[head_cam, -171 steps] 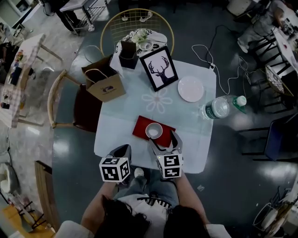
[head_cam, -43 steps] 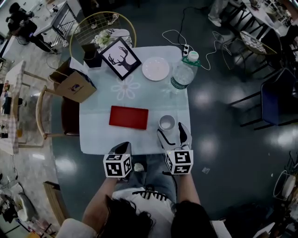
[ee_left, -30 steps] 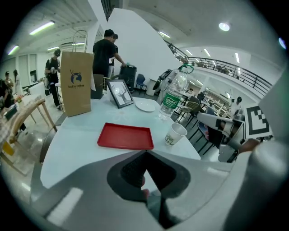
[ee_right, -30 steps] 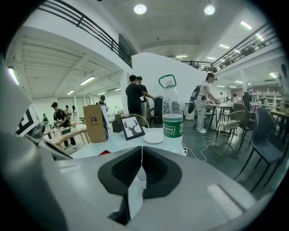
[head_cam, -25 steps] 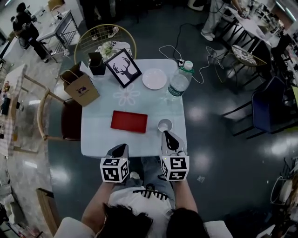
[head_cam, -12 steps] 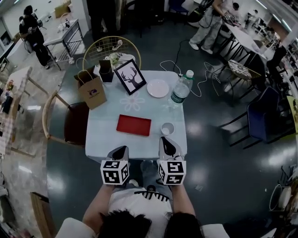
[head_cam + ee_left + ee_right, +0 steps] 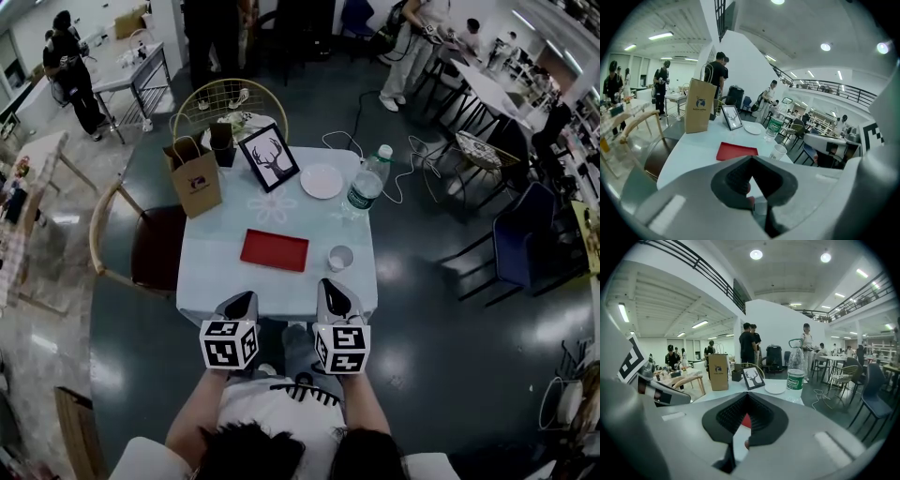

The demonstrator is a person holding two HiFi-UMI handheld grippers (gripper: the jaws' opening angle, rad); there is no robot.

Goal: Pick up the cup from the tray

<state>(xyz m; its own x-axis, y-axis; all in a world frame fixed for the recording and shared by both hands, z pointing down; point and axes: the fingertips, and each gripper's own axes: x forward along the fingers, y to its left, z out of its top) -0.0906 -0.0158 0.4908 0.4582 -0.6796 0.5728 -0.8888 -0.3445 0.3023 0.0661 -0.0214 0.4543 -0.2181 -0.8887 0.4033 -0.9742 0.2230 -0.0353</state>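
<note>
Left tongs (image 7: 245, 298) and right tongs (image 7: 331, 285) closed, empty — cup (image 7: 340, 258) beside tray (image 7: 274, 250).

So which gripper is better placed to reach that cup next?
Probably the right gripper: the cup stands just ahead of it, right of the red tray; the left gripper sits farther off.

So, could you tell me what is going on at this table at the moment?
A person holds a gripper in each hand at the near edge of the table. The left gripper and the right gripper both have their jaws together, with nothing between them. The cup stands upright on the table just to the right of the red tray, not on it, and neither gripper touches it.
</note>
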